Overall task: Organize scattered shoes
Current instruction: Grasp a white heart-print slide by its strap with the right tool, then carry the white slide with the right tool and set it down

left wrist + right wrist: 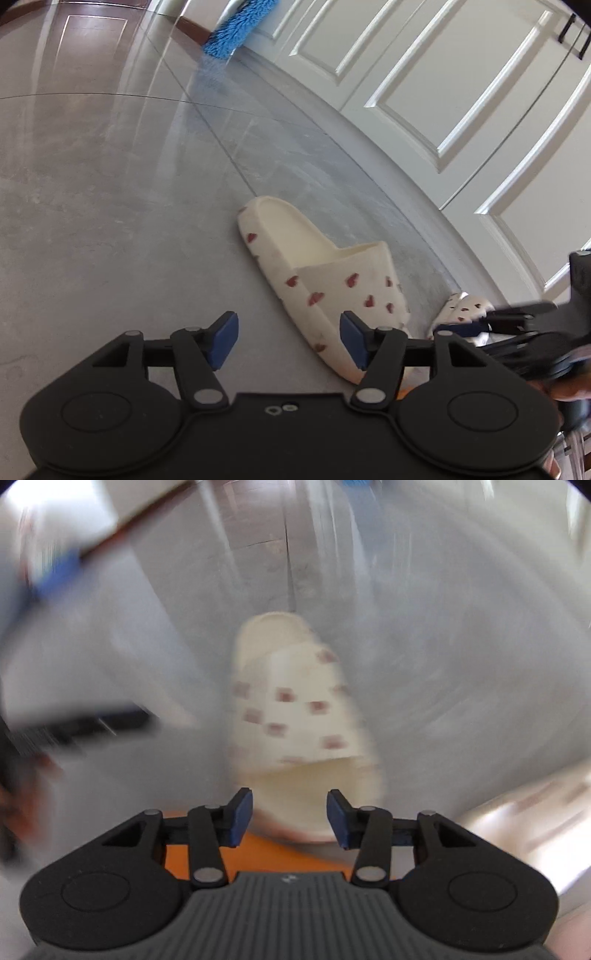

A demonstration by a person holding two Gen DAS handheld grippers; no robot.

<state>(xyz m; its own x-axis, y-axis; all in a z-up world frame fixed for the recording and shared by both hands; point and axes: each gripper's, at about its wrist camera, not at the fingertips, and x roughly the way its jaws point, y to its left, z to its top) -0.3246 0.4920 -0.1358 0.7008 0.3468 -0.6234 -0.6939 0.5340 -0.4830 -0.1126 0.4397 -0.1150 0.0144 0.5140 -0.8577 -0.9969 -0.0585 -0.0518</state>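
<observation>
Left tool (289,340): jaws apart, nothing between the blue pads, hovering over grey polished floor (110,206). Cream foam slipper (317,273) with red heart print lies flat just ahead, toe near the right pad, not touching. Wide bare floor to its left; white panelled cabinet doors (424,92) bound the right edge. Second slipper (465,308) near the cabinet base, beside the right tool (517,317). Blue fluffy mop head (236,33) far back.

Right tool (290,819): jaws apart, empty; matching slipper (295,709) directly ahead, blurred, probably lying on the floor.
</observation>
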